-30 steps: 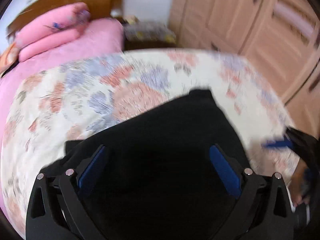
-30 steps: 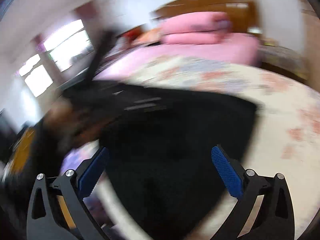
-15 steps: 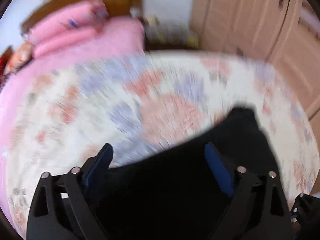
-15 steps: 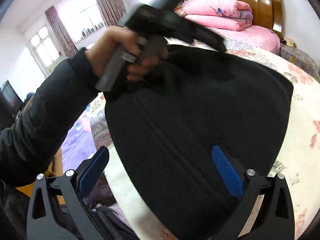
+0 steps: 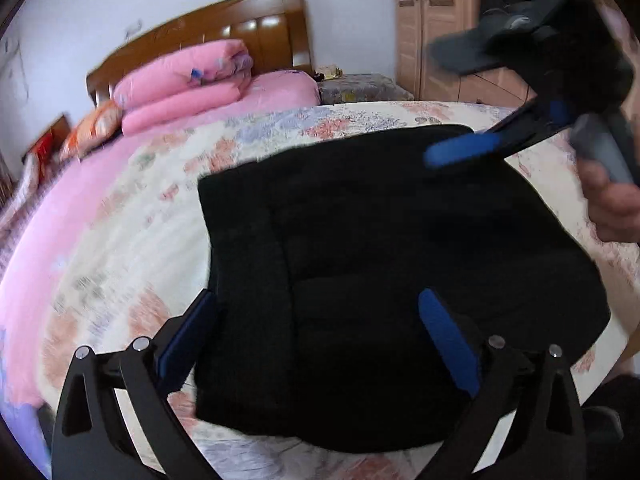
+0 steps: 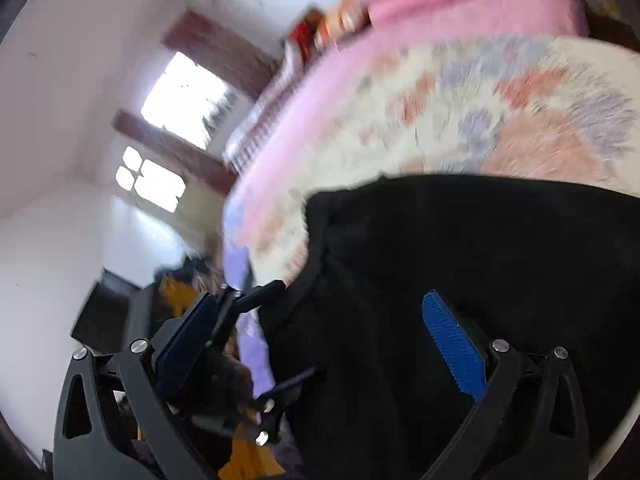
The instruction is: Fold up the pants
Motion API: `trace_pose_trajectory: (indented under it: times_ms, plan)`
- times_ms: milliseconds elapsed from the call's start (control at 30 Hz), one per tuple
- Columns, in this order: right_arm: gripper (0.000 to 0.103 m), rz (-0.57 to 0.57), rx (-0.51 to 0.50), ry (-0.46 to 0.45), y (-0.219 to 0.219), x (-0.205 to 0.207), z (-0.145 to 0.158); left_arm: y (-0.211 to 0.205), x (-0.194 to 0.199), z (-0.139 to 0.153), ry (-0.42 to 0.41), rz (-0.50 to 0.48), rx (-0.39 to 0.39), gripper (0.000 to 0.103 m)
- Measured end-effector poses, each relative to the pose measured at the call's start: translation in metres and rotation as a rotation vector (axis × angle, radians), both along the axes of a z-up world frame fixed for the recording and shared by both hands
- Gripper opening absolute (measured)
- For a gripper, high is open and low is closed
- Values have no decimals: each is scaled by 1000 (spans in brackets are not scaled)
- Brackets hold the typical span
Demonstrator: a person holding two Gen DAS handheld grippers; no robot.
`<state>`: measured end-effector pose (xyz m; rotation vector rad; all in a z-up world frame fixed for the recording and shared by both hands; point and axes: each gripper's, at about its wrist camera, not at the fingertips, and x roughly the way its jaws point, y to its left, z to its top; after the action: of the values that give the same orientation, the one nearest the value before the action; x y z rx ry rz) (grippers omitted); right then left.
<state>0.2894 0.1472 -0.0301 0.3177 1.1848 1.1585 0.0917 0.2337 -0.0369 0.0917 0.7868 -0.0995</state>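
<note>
On the floral bedspread [image 5: 120,240], folded black pants [image 5: 380,264] beneath both gaping, seemingly empty grippers, left gripper [image 5: 316,336], right gripper [image 6: 320,340].

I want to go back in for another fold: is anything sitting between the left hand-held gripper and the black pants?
Nothing visible. The left hand-held gripper is open directly over the black pants, which lie on the floral bedspread. The right hand-held gripper hangs over the pants' far right corner, off the direct path.
</note>
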Motion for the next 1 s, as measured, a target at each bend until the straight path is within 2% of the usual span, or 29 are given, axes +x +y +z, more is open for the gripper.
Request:
trace_pose_trajectory:
  times_ms: [100, 167, 233, 300, 333, 400, 433, 467, 533, 567, 633, 667, 733, 767, 867, 933, 1000]
  plan:
    - [99, 2, -146, -74, 35, 13, -7, 12, 2, -4, 25, 24, -73, 102]
    - [99, -22, -184, -94, 45, 26, -7, 17, 4, -8, 36, 23, -108, 102]
    - [99, -80, -170, -97, 43, 35, 0, 20, 5, -11, 34, 18, -125, 102]
    - [99, -191, -118, -194, 26, 31, 16, 22, 5, -12, 29, 17, -134, 102]
    - [99, -218, -57, -207, 16, 24, 24, 23, 5, -13, 24, 20, -138, 102]
    - [99, -176, 31, -178, 1, 6, 30, 22, 2, -11, 22, 38, -133, 102]
    - [99, -172, 55, -213, -14, -8, 34, 21, -2, -7, 18, 53, -129, 102]
    - [99, -187, 50, -264, -31, -20, 37, 21, -7, -2, 5, 64, -128, 101]
    - [99, -244, 38, -294, -69, -24, 38, 18, -19, 15, -49, 60, -136, 101]
    - [99, -289, 56, -271, -93, -20, 35, 16, -22, 22, -74, 52, -140, 101]
    - [99, -408, 116, -171, -150, 1, 23, 11, -21, 35, -96, 24, -155, 101]
    - [99, -453, 155, -92, -173, 13, 10, 8, -16, 36, -96, 15, -154, 101]
    - [99, -457, 196, 21, -191, 30, -13, 2, 0, 34, -82, 23, -119, 101]
    - [99, -457, 181, 44, -190, 33, -20, -1, 7, 31, -73, 34, -99, 101]
    - [99, -392, 150, 75, -174, 29, -33, -10, 10, 29, -80, 56, -37, 101]
    - [99, -387, 115, 40, -161, 30, -35, -11, 7, 26, -78, 62, 4, 101]
    - [99, -393, 61, 12, -147, 42, -39, 0, 10, 15, -30, 97, 49, 101]
